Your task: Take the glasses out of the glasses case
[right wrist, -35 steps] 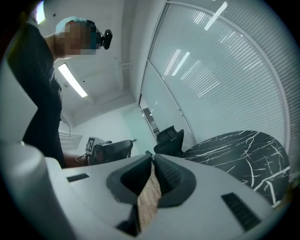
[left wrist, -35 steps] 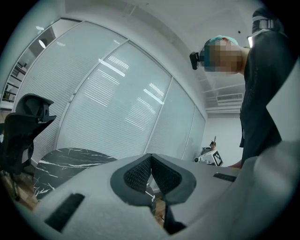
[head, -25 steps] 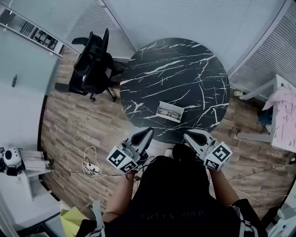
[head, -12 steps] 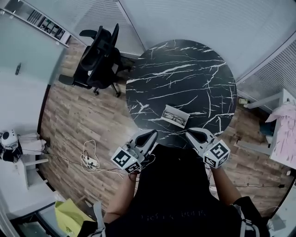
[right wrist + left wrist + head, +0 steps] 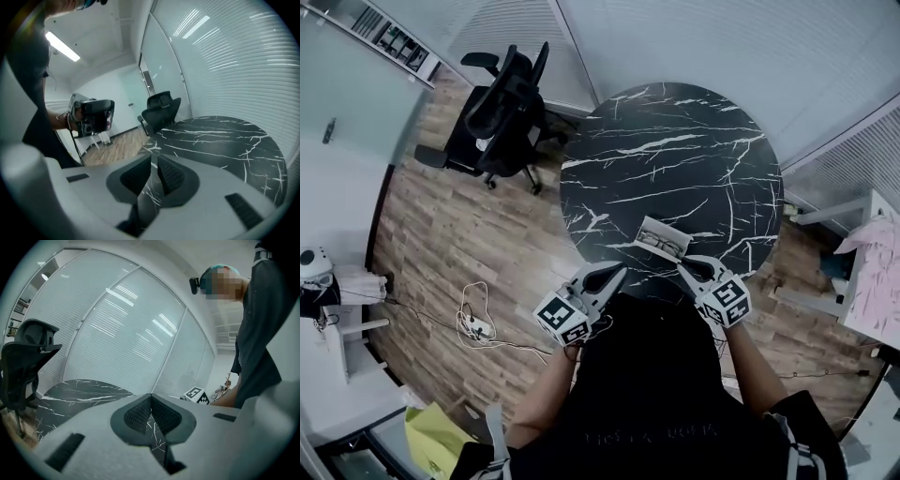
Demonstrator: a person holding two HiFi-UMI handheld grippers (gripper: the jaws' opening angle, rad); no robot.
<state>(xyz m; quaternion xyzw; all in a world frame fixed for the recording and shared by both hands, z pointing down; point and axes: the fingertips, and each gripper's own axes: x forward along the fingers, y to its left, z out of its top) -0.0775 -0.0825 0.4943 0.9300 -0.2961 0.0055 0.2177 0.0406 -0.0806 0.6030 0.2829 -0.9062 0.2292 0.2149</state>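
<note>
Head view: left tool (image 5: pixel 612 273), right tool (image 5: pixel 687 264) hover near glasses case (image 5: pixel 662 241).

bright even light, strong fisheye distortion, dark corners

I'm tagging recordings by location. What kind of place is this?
Probably an office meeting room: a round black marble-look table, a black swivel office chair near it, and glass partition walls with blinds.
</note>
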